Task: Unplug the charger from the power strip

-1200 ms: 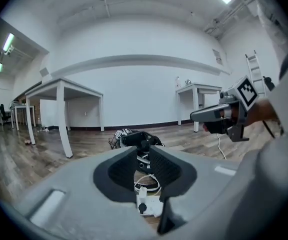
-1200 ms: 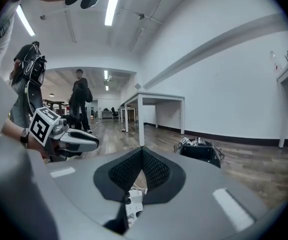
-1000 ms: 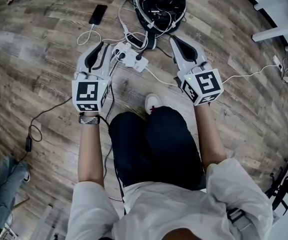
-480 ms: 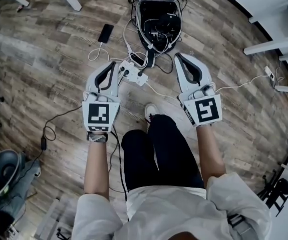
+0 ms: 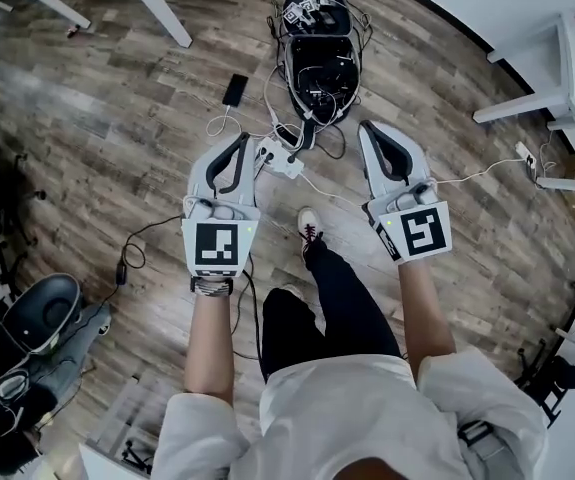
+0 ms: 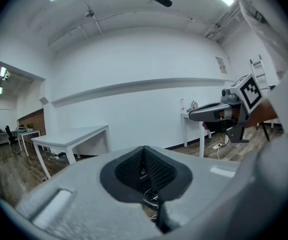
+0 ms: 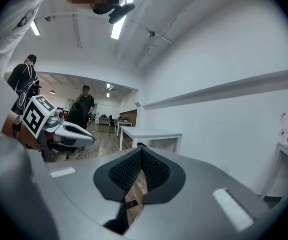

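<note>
Wood-plank flooring [image 5: 117, 128] is seen from higher up than a second ago, both grippers having been raised. The power strip [image 5: 280, 156], cables [image 5: 319, 190] plugged in, is left on the floor below, between left gripper [image 5: 240, 140] and right gripper [image 5: 370, 128], near a phone [image 5: 234, 89] and a black bag [image 5: 319, 63]. Both jaw pairs are closed together, empty.
</note>
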Demonstrator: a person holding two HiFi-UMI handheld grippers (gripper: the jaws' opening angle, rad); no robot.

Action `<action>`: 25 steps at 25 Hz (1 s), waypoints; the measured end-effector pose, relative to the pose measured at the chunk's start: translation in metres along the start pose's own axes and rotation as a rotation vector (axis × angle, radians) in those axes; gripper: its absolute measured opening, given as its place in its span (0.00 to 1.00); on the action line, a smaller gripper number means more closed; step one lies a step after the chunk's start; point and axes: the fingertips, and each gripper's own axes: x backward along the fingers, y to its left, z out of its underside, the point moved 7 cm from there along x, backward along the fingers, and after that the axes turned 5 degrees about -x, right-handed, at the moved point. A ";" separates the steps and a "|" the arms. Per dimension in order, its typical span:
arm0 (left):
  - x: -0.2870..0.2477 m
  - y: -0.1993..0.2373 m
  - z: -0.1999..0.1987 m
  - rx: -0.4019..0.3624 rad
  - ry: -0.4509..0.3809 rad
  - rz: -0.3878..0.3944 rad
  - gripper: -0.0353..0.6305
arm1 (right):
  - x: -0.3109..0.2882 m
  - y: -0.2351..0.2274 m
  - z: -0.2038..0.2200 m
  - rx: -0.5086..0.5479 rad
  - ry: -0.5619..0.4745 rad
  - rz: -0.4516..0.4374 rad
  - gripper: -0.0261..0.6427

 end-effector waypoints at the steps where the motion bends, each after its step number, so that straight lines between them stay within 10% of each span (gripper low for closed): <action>1: 0.007 0.002 -0.018 -0.002 -0.006 -0.003 0.06 | 0.006 -0.001 -0.017 0.000 -0.003 0.001 0.04; 25: 0.219 -0.035 -0.249 -0.043 -0.152 -0.151 0.06 | 0.192 0.104 -0.257 -0.025 -0.176 -0.036 0.04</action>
